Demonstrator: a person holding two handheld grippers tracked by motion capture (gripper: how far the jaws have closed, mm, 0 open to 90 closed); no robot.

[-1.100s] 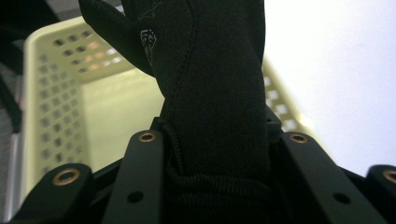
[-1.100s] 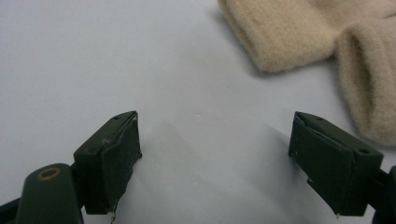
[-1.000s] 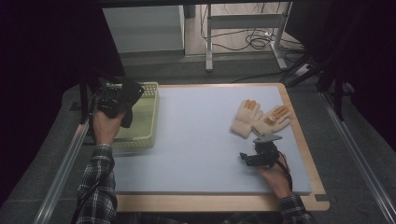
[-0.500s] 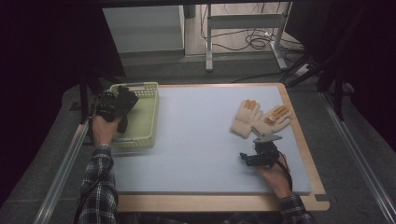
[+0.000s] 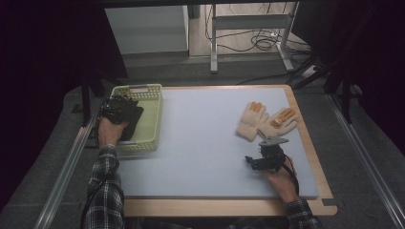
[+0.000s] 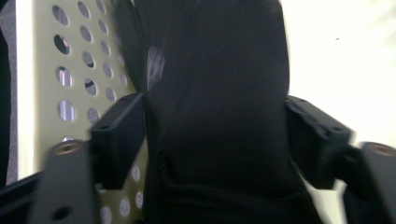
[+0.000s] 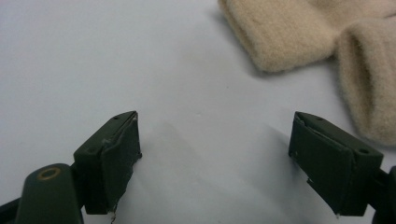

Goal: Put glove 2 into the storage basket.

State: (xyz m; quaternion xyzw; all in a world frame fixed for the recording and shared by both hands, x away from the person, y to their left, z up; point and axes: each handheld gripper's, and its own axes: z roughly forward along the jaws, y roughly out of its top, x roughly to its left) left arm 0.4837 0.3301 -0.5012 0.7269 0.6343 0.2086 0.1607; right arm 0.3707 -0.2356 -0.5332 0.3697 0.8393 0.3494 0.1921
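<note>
Black cloth (image 6: 219, 116): dark fabric item lying in the basket, between the jaws of the left tool; in the high view it shows as a dark patch (image 5: 131, 125) against the basket's left side.
Left tool (image 5: 114, 109): low over the basket in the person's left hand; its jaws have just been opening, and in the left gripper view (image 6: 215, 135) they stand apart on either side of the cloth, whether they touch it is hard to tell through the blur.
Basket (image 5: 152, 102): pale green plastic with round holes in its floor (image 6: 51, 65), at the counter's left edge, near the far corner.
Right tool (image 5: 267, 155): held in the right hand near the counter's front right, resting on or just above the surface; jaws wide apart (image 7: 215, 140) with bare counter between them.
Cream gloves (image 5: 267, 120): knitted pair with orange fingertips, lying flat and touching each other just beyond the right tool; their cuffs (image 7: 285, 32) point toward it.
Counter (image 5: 200, 143): pale blue mat on a wooden board.
Sleeves: checked shirt on both forearms.
</note>
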